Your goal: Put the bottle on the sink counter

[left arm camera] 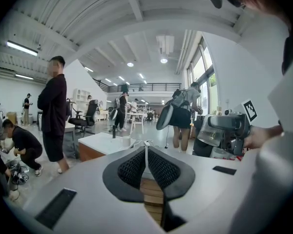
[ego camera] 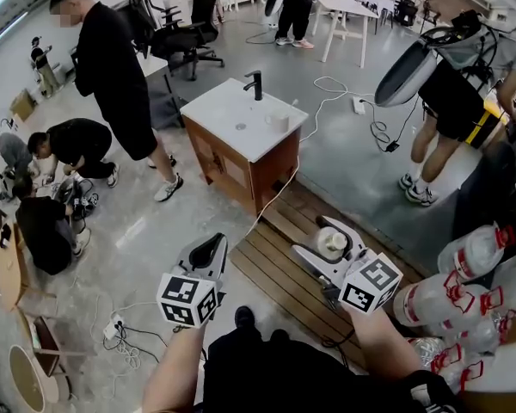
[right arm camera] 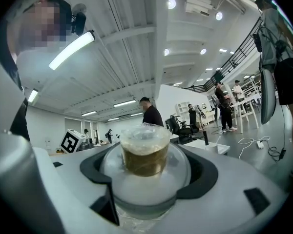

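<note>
Workshop floor, sink counter (ego camera: 232, 110) well ahead. Right gripper (ego camera: 325, 241) clamps bottle (right arm camera: 145, 152); left gripper (left arm camera: 146, 147) jaws together, empty. Suggest: approach steady, land clear of faucet (ego camera: 255, 84).

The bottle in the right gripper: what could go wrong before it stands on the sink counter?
1. The right gripper grips the bottle round its smooth, rounded body, so it may slip or tilt while carried.
2. A white cable crosses the floor before the sink counter; the person could trip on it.
3. A faucet and a small white cup stand on the counter; the bottle might knock the cup over.
</note>
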Available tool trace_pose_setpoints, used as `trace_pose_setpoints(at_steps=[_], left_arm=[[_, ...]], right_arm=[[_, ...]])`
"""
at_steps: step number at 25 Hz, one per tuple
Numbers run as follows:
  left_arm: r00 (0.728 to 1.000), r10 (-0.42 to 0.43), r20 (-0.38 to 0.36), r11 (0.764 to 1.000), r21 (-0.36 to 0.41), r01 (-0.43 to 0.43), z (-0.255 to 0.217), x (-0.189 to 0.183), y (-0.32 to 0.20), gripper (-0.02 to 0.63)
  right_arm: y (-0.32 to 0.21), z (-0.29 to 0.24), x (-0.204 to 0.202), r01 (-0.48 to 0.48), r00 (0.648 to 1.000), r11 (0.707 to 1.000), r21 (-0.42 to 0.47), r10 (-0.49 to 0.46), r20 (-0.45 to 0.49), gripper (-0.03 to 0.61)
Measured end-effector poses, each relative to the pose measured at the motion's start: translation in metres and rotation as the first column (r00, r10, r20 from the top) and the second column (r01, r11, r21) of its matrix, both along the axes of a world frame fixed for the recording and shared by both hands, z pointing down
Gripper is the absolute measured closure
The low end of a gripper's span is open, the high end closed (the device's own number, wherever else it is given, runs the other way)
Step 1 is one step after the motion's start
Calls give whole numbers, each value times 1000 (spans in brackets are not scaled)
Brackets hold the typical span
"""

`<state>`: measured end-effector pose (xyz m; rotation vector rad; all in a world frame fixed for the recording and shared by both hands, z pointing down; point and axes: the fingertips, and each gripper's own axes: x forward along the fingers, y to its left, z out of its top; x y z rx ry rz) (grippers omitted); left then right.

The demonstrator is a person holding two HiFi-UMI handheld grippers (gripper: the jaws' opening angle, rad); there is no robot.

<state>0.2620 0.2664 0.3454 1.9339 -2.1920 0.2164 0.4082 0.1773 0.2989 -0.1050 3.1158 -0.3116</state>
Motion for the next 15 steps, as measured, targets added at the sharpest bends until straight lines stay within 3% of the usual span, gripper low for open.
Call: trace_pose_setpoints(at_steps=[8, 15], left_arm=[[1000, 23, -6, 1000, 7, -23, 2, -14, -27, 592], [999, 49, -12, 999, 23, -49, 0, -58, -60, 592]], right_arm=[[-21, 0, -16, -8, 1000, 1000, 6, 8, -5, 225], [-44, -1, -56, -23, 999, 1000, 21, 23, -22, 225]])
